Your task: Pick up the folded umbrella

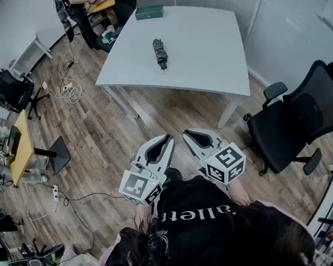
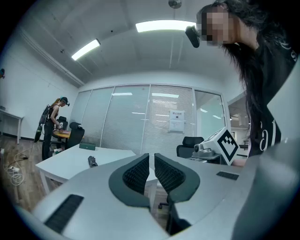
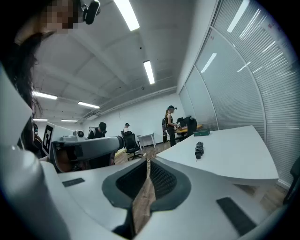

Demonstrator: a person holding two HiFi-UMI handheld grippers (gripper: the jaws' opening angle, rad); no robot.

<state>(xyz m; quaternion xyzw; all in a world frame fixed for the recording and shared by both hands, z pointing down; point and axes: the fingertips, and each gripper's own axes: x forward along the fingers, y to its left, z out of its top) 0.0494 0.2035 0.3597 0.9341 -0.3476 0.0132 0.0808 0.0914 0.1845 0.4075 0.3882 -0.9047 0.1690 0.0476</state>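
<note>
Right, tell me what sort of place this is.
Most likely an open-plan office or lab workspace: a large white table, a black swivel office chair on wood flooring, and glass partition walls with blinds under strip ceiling lights.

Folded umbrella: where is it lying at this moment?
In the head view the folded umbrella lies on the white table, left of its middle, nearer than the green box at the far edge.
</note>
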